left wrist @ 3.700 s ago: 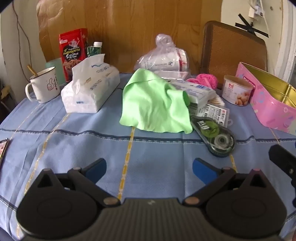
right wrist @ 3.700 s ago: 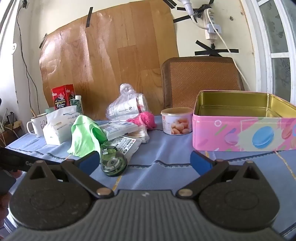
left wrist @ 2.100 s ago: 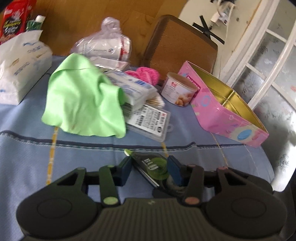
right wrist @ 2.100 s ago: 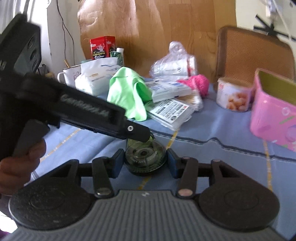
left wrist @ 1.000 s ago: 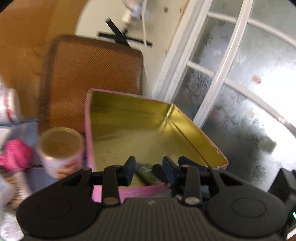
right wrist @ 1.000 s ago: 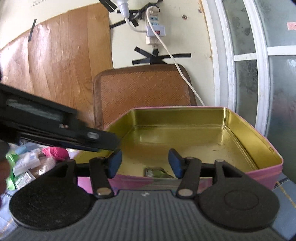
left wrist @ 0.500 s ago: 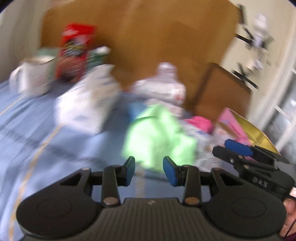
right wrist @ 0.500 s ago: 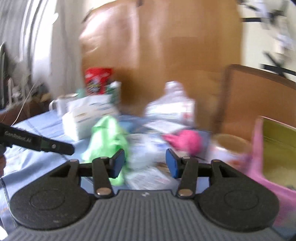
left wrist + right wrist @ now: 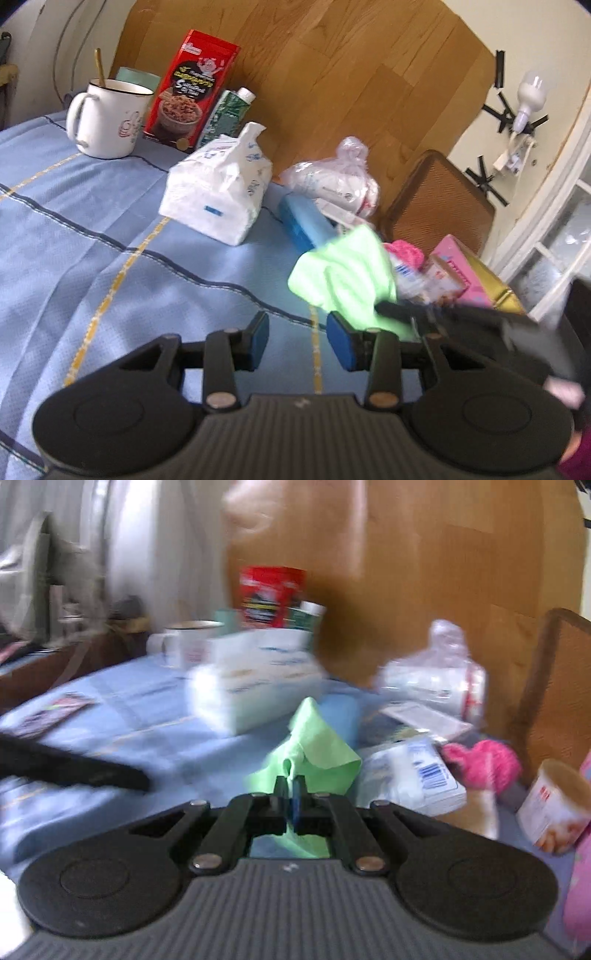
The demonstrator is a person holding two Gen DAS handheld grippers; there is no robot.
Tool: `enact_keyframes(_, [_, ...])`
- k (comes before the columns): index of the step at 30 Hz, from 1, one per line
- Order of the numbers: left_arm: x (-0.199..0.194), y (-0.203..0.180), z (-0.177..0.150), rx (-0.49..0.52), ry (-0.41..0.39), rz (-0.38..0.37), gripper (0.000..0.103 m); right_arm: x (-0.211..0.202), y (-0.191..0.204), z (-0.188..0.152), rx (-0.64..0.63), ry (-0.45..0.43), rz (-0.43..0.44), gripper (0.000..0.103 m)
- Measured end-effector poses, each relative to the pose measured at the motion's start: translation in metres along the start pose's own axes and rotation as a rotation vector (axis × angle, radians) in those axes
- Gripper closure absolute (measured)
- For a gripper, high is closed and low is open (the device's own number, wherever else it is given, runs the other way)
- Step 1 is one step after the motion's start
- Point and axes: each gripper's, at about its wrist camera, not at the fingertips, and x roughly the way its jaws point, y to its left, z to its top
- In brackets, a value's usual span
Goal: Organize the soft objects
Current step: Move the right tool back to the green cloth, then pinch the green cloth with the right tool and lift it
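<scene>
A light green cloth (image 9: 317, 749) is pinched in my right gripper (image 9: 291, 794), which is shut on its near edge; the cloth stands up in a peak above the blue tablecloth. It also shows in the left wrist view (image 9: 343, 280), held by the right gripper's dark fingers (image 9: 399, 310). My left gripper (image 9: 297, 334) is open and empty over the tablecloth, to the left of the cloth. A pink fluffy thing (image 9: 484, 764) lies right of the cloth, and shows in the left wrist view too (image 9: 406, 254). The pink tin (image 9: 476, 280) stands at the right.
A white tissue pack (image 9: 218, 188), a white mug (image 9: 107, 118), a red box (image 9: 188, 92) and a green carton (image 9: 225, 114) stand at the back left. A clear bag (image 9: 336, 181), a blue box (image 9: 306, 225), a white packet (image 9: 410, 779), a small tub (image 9: 554, 808) and a chair (image 9: 439, 203) are nearby.
My right gripper has shut on the green cloth and lifted it. Both grippers swung from the tin back toward the table's clutter; the left stays open.
</scene>
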Motion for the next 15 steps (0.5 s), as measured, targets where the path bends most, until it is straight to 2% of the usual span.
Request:
enact_keyframes(2, [0.001,-0.002,0.000,0.005,0.008,-0.032,0.066,-0.020,0.016,-0.011,-0.023,0.011,0.054,0.098])
enact_keyframes(5, [0.005,-0.011,-0.004,0.024,0.029,-0.056,0.066,-0.027,0.034,-0.031,-0.032,0.068,0.106,0.097])
enact_keyframes(7, [0.007,-0.016,-0.006,0.043,0.040,-0.058,0.066,-0.024,0.043,-0.044,-0.038,0.102,0.114,0.092])
enact_keyframes(9, [0.004,-0.020,-0.007,0.059,0.041,-0.056,0.066,-0.026,0.047,-0.048,-0.041,0.088,0.102,0.088])
enact_keyframes(10, [0.003,-0.020,-0.006,0.063,0.040,-0.055,0.065,-0.028,0.048,-0.047,-0.033,0.087,0.114,0.077])
enact_keyframes(11, [0.001,-0.021,-0.006,0.066,0.039,-0.053,0.064,-0.031,0.048,-0.047,-0.020,0.076,0.126,0.062])
enact_keyframes(13, [-0.003,-0.020,-0.006,0.071,0.044,-0.048,0.064,-0.040,0.046,-0.045,-0.008,0.039,0.119,0.047])
enact_keyframes(15, [-0.005,-0.020,-0.007,0.074,0.051,-0.046,0.064,-0.044,0.042,-0.044,-0.005,0.014,0.110,0.044])
